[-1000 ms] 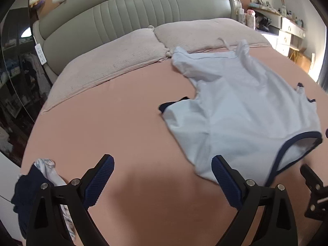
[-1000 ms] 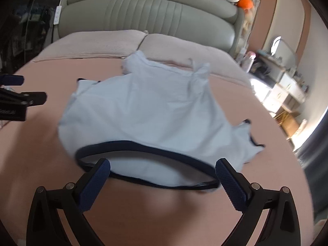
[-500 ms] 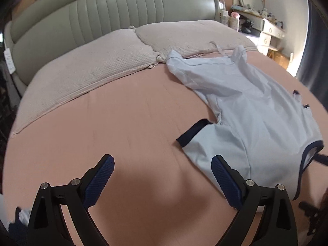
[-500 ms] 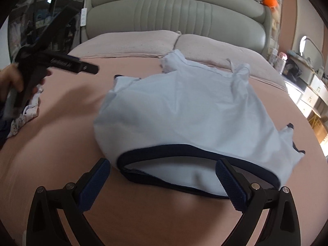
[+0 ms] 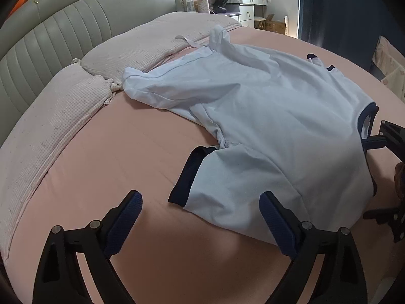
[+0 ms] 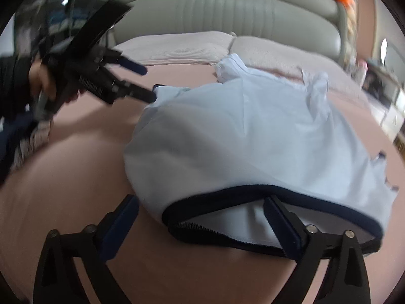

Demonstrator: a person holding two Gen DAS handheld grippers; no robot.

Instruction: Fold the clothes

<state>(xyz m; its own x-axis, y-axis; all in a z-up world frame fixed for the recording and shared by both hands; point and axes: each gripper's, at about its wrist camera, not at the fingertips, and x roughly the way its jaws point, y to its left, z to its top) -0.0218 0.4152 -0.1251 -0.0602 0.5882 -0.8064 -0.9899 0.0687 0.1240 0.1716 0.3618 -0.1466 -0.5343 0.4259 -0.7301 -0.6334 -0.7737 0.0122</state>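
Right wrist: shirt (image 6: 253,136) collar lies between the right tool (image 6: 200,217) fingers.

No text or label can be read.

It was a home bedroom: padded headboard (image 5: 83,22), pillows (image 5: 157,43), pink bedsheet (image 5: 114,152), white dresser (image 5: 250,2) beyond.

The left gripper (image 5: 200,217) is held tilted downward, its 2 blue-padded jaws spread wide with nothing clamped between them. It is carried by a hand (image 6: 41,81) seen at the left of the right wrist view. The right gripper (image 6: 202,217) is likewise angled down; its jaws have just been closing slightly yet are still parted, with nothing pinched.
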